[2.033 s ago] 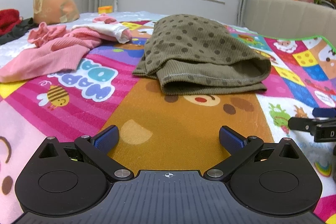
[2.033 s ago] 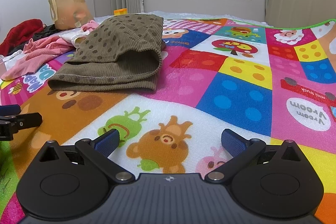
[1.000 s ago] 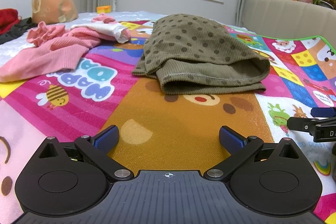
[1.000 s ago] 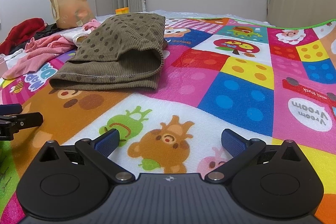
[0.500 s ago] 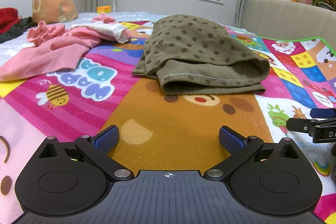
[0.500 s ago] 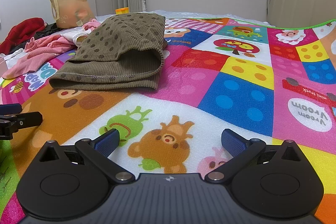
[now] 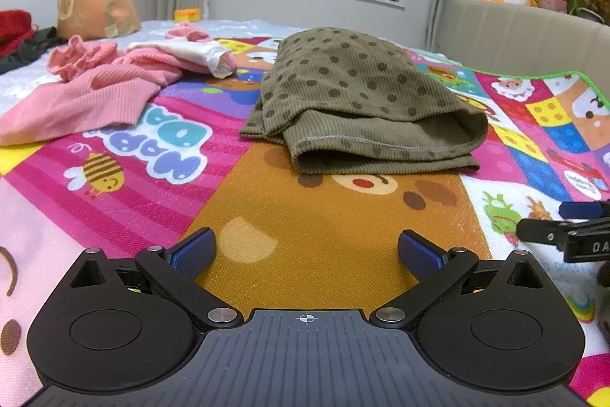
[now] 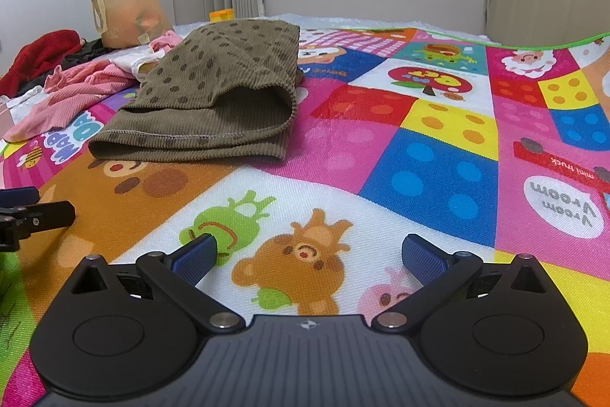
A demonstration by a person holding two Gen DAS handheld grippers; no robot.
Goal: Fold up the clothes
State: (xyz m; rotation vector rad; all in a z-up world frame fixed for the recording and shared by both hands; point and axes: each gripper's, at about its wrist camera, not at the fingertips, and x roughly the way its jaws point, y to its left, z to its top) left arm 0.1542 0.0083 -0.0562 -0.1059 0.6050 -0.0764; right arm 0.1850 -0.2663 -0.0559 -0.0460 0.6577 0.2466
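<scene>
The olive-green ribbed garment with dark dots lies doubled over on the bright cartoon-print play mat, its stitched hem facing the near side. It looks partly folded, so the step in hand seems to be a pause between folds; the next move likely calls for reaching forward to pinch that near hem. The left tongs and right tongs both stand wide open and empty, well short of it. Crumpled pink ribbed clothes wait far left.
</scene>
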